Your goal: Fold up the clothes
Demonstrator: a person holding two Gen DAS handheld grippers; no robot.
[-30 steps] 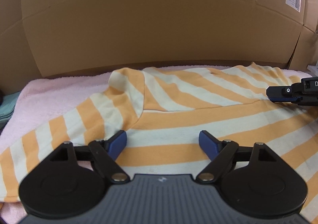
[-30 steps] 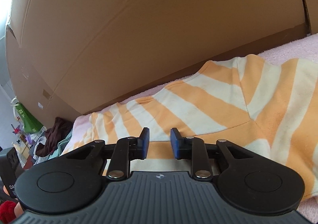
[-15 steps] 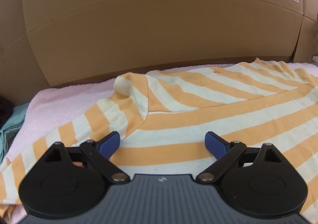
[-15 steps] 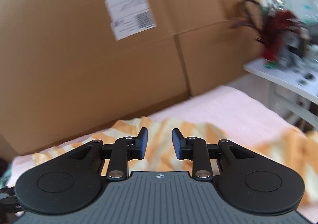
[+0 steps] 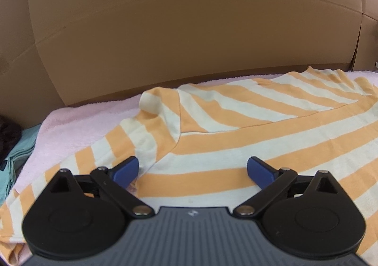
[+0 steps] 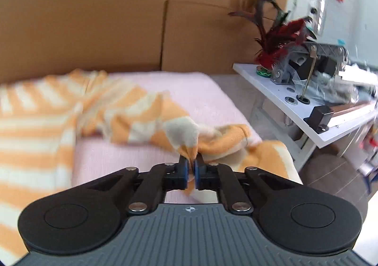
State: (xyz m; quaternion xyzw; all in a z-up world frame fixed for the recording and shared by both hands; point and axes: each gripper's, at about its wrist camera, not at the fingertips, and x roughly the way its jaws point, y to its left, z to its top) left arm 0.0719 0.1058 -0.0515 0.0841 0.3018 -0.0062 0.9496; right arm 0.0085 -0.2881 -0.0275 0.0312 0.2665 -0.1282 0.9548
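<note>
An orange and cream striped shirt (image 5: 248, 129) lies spread on a pink towel (image 5: 78, 122). My left gripper (image 5: 192, 170) is open and empty, hovering low over the shirt's body next to its left sleeve fold. In the right wrist view the shirt (image 6: 42, 110) stretches left, and its bunched right sleeve (image 6: 186, 133) lies near the towel's right edge. My right gripper (image 6: 191, 166) is shut on that sleeve, with striped cloth pinched between the blue pads.
Cardboard boxes (image 5: 189, 29) wall the back of the towel. A white side table (image 6: 295, 100) with a metal machine and red feathers stands to the right. Teal cloth (image 5: 16, 155) and dark cloth lie off the left edge. The pink towel (image 6: 200, 93) ends near the floor.
My right gripper swung from the shirt's body to the right sleeve and closed on it. My left gripper opened a little wider and barely moved.
</note>
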